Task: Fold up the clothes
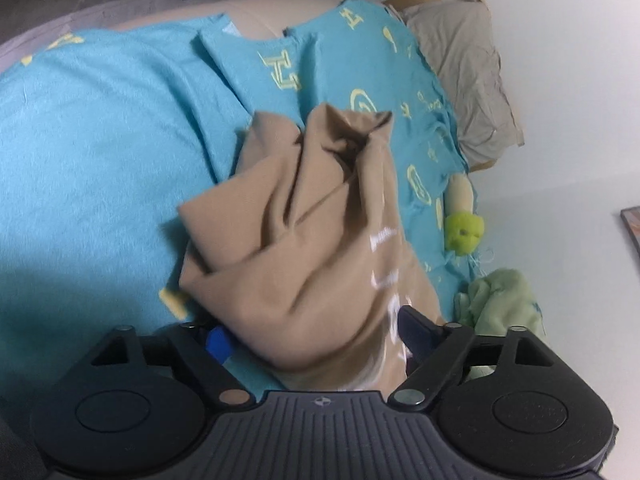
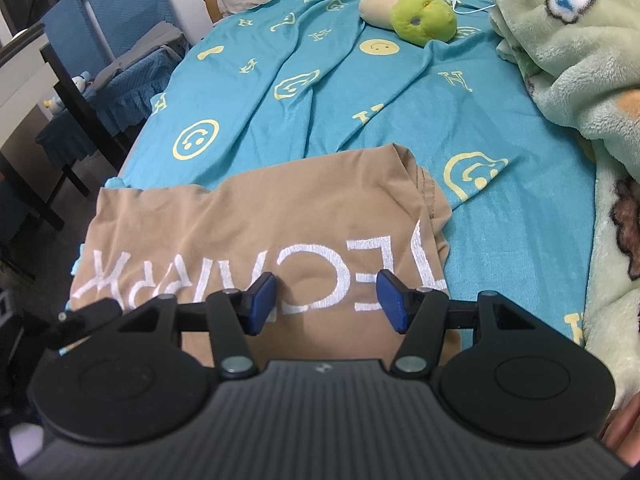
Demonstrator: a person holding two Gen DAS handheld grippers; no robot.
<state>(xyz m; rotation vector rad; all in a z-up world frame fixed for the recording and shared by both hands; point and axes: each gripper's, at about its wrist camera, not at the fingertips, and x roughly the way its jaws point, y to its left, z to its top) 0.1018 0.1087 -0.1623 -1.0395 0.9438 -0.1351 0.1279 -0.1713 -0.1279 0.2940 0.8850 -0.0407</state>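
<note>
I am reading white stitched letters upside down on the tan shirt [image 2: 256, 236], only partly legible, something like "ECMPK". The teal bedsheet [image 2: 400, 128] is showing yellow "H" letters and smiley faces.

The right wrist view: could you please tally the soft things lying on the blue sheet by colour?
Tan: 1, the tan shirt
Bright green and cream: 1, the plush toy
Pale green: 1, the fleece blanket
Total: 3
</note>
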